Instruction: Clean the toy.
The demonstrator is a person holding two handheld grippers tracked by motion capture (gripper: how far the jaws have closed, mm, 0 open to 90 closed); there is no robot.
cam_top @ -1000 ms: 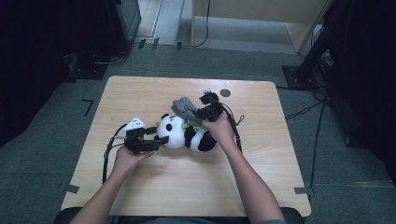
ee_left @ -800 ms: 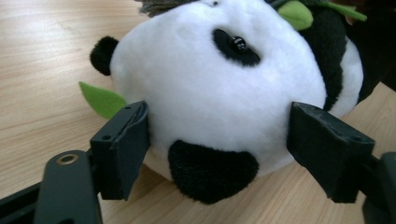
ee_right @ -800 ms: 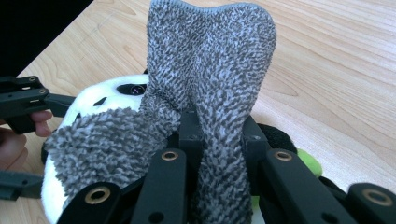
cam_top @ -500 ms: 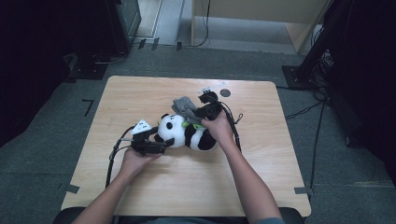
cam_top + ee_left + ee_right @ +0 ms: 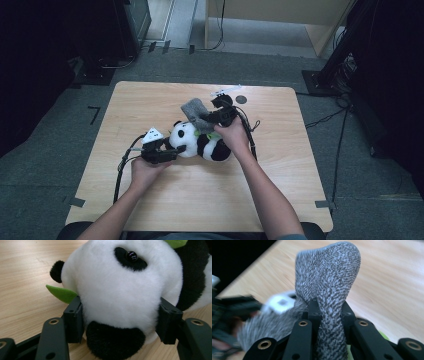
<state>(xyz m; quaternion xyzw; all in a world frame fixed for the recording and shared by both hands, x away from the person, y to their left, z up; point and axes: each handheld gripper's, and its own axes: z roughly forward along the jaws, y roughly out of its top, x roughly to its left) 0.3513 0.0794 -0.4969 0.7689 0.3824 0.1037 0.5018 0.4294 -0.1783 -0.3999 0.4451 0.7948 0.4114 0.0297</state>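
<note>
Panda [image 5: 200, 142] lies near the middle of your counter [image 5: 150, 102], head toward your left. Plush, white head and belly, black ears, limbs and eye patches; one glossy bead eye shows in the left gripper view. Pile is short and dense. A green felt leaf [image 5: 61, 293] pokes out beside the head, pointed, flat, smooth-edged.

Your left gripper [image 5: 175, 150] has its jaws pressed against both sides of the panda's head [image 5: 120, 290], and the fur bulges slightly past the pads. The black patch between the jaws is soft and rounded; whether it is an ear or the muzzle, you cannot tell from this angle.

Your right gripper [image 5: 210, 119] is clenched on a grey sock [image 5: 196, 111]. Knit fabric, speckled dark and light grey, folded into an upright rounded lobe above the jaws [image 5: 329, 280]. Its lower part runs down between the jaws and out of frame. In the high view the sock stands just above the panda's back end; contact between them is hard to make out.

Counter is pale wood-grain laminate, rounded corners. A small dark disc [image 5: 241, 99] sits near its far edge, too small to identify. The left background of the right gripper view is blurred: a white and black shape there, not readable.
</note>
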